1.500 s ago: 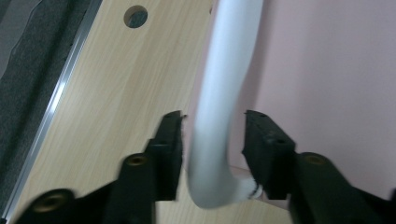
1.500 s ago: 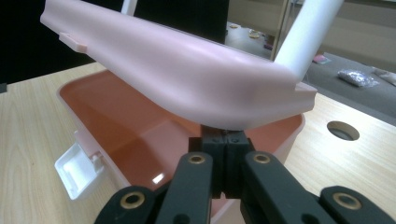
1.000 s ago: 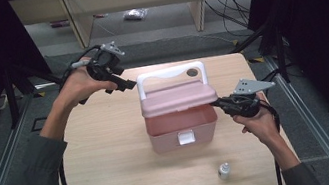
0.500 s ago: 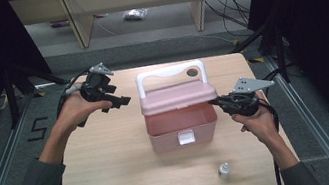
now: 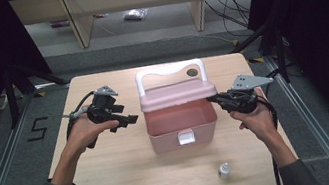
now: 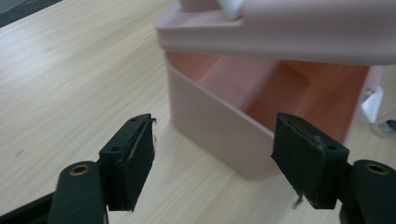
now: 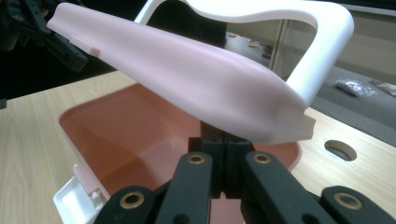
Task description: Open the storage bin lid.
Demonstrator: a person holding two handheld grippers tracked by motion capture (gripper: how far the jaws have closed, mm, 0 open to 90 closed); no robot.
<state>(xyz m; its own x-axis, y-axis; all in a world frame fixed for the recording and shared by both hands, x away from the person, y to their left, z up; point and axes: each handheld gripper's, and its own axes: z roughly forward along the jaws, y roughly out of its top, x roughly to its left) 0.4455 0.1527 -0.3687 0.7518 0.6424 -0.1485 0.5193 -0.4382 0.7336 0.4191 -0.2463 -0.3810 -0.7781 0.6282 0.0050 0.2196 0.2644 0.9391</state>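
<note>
A pink box (image 5: 181, 125) stands near the middle of the wooden bench (image 5: 116, 176), its lid (image 5: 177, 94) raised and its inside bare. The lid's white handle (image 5: 169, 71) stands up behind it, and a white latch (image 5: 186, 137) hangs at the front wall.

The right gripper (image 5: 210, 98) sits at the box's right side with its jaws pressed together under the lid's right end — the right gripper view shows the closed fingers (image 7: 224, 154) just beneath the pink edge, though whether they pinch the lid or merely prop it cannot be told.

The left gripper (image 5: 131, 120) hovers low over the bench just left of the box, apart from it, its jaws spread wide and released with nothing between them; its pads (image 6: 133, 163) frame the box's near corner in the left gripper view.

A small white bottle (image 5: 224, 170) stands on the bench in front of the box — well apart from both hands.
</note>
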